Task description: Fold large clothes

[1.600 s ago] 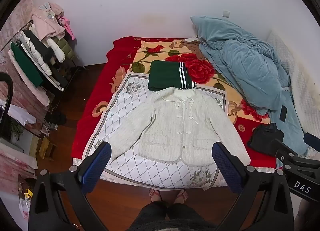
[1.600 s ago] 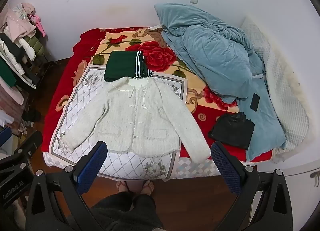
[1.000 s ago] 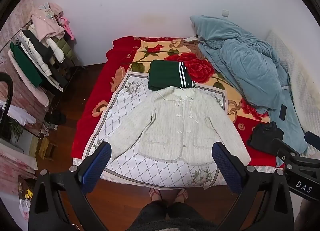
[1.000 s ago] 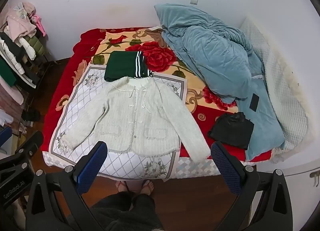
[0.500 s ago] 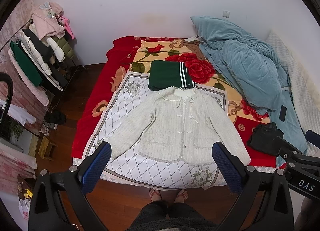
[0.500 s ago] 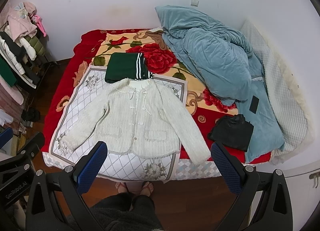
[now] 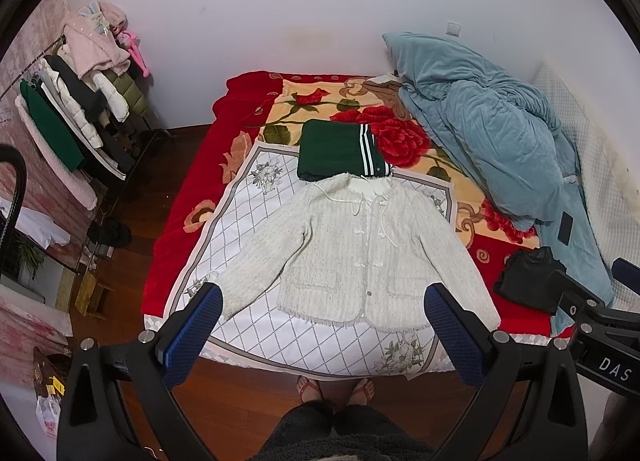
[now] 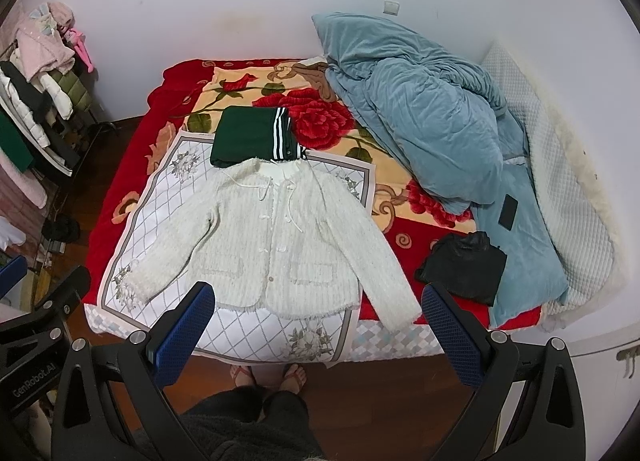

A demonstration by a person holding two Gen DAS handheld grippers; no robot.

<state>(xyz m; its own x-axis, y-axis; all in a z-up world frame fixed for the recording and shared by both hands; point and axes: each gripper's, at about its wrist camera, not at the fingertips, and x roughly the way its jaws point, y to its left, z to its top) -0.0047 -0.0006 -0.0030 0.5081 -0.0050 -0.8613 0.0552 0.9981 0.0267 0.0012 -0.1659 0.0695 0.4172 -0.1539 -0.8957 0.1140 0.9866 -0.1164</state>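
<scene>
Almost nothing has moved. The white cardigan [image 7: 352, 257] lies flat in the middle of the frame on the bed [image 7: 180, 221], sleeves spread, buttoned. The left gripper [image 7: 324, 333] and right gripper [image 8: 316, 331] are both wide open and empty at the bottom.

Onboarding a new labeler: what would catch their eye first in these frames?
The white cardigan spread flat, sleeves out, on the checked sheet at the near edge of the bed. Just behind its collar lies a folded green garment with white stripes, and a crumpled blue duvet fills the bed's right side. Both grippers, left and right, hang open above the near edge, touching nothing.
</scene>
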